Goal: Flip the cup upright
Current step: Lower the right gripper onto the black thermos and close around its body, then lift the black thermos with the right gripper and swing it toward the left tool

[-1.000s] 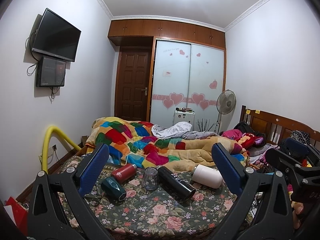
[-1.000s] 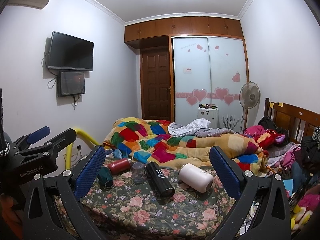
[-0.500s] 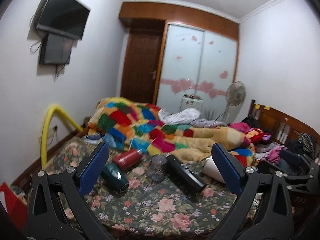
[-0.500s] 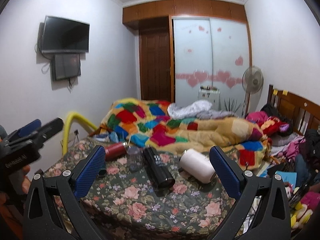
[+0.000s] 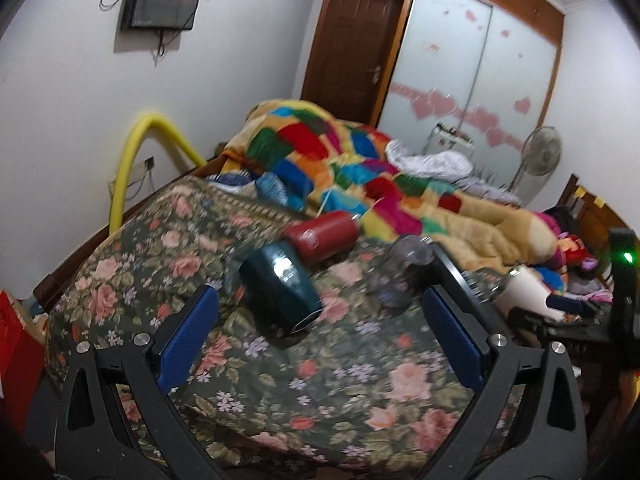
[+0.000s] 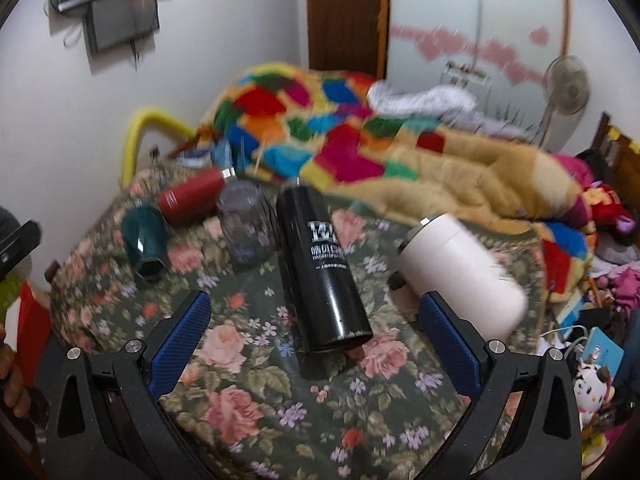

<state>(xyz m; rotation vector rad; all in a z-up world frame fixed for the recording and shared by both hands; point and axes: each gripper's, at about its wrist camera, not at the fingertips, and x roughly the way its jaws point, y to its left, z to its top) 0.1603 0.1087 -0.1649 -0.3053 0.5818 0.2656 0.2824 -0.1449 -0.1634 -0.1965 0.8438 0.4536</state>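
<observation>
Left wrist view: the left tongs [image 5: 320, 344] gape wide and empty above the floral bed [image 5: 328, 392], where the green cup [image 5: 282, 286] lies on its side beside the red flask [image 5: 320, 234]; a green light [image 5: 628, 257] glows at right

Right wrist view: the right tongs [image 6: 316, 340] are wide, empty; the black flask [image 6: 320, 268] shows white lettering, unreadable, with the white tumbler [image 6: 460, 272] lying alongside
</observation>
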